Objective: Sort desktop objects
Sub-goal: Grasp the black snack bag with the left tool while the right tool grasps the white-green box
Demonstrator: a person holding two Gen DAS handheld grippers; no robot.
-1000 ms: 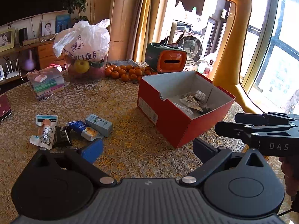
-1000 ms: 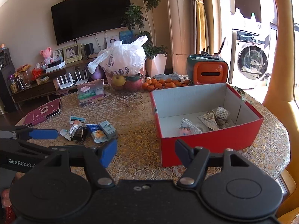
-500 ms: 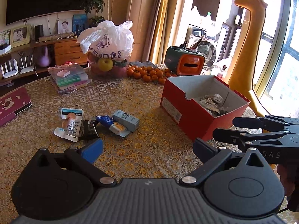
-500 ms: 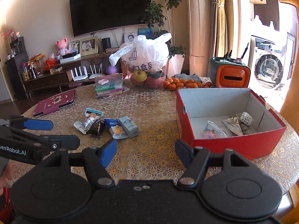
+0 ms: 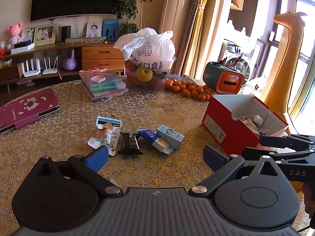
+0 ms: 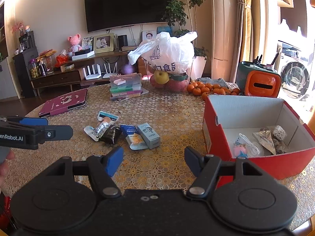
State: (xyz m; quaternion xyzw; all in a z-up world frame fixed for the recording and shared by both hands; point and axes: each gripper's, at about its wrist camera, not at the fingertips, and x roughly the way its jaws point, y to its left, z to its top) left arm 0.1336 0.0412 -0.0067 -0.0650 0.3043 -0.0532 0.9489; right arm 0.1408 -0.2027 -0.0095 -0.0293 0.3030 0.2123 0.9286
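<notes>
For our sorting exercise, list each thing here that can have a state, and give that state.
Left tongs: open, empty.
Right tongs: open, empty.
Red box: lidless, partly filled.
Small packets: loose on table, unsorted.
White plastic bag: covering the fruit bowl.
Television: off.

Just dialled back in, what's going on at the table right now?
A person is holding a gripper in each hand above the table, both open and empty. The left gripper and right gripper face a small pile of loose items: a tube, a dark wrapper, a blue packet and a small pale box. The red box to the right already holds a few things, including a white cable. Nothing in the pile has been gripped.
</notes>
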